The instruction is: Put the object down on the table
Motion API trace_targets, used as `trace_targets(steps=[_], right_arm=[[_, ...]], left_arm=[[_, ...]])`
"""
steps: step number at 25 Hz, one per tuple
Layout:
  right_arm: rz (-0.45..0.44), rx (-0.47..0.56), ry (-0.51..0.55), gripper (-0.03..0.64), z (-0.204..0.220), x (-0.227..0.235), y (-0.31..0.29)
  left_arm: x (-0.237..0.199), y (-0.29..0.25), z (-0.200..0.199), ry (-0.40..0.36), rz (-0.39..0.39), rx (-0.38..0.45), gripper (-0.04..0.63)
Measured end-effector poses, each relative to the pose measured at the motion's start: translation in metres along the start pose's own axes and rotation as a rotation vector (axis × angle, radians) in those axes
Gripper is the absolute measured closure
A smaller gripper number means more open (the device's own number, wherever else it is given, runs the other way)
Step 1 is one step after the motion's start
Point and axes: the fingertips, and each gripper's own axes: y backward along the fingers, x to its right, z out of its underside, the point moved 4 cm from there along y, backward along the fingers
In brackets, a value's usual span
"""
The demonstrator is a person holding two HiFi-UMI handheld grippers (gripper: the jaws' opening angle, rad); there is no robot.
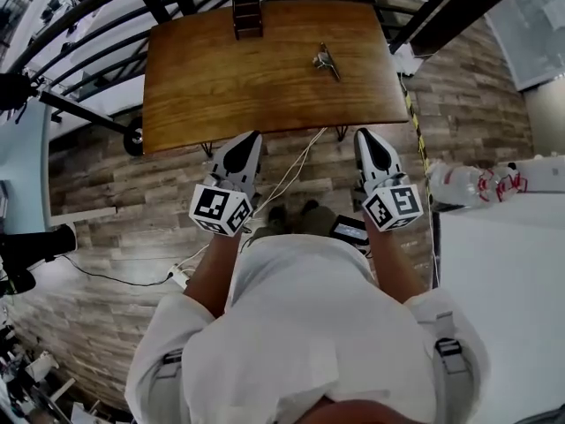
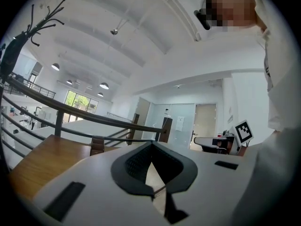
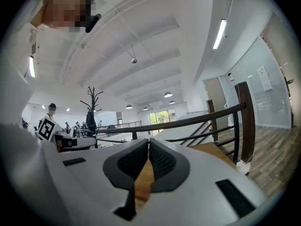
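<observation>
Both grippers hang close to the body, short of the table edge: left gripper (image 1: pixel 250 140) pinched together on nothing, right gripper (image 1: pixel 365 136) likewise closed and empty. Farther out, the small metal object (image 1: pixel 325 62) already lies on the wooden table (image 1: pixel 221 82). Placement looks done.

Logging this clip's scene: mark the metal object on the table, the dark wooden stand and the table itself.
metal object (image 1: pixel 325 62), head view, its middle.
dark wooden stand (image 1: pixel 247 16), head view, its front face.
table (image 1: pixel 229 87), head view, bare top.
</observation>
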Motion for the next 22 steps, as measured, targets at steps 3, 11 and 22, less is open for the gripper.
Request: trace_targets(steps=[3,11,22], right_arm=[[-0.004,0.032,0.026,0.592,-0.01,0.005,0.007],[-0.097,0.051,0.05,0.592,-0.032,0.021,0.028],[-0.086,-0.025,-0.045,0.592,0.0,0.081,0.085]], left_arm=[[0.012,0.005,-0.01,-0.006,0.016,0.014,0.58],[0.051,0.005,-0.022,-0.029,-0.032,0.023,0.58],[0.105,0.004,0.007,0.022,-0.041,-0.005,0.58]])
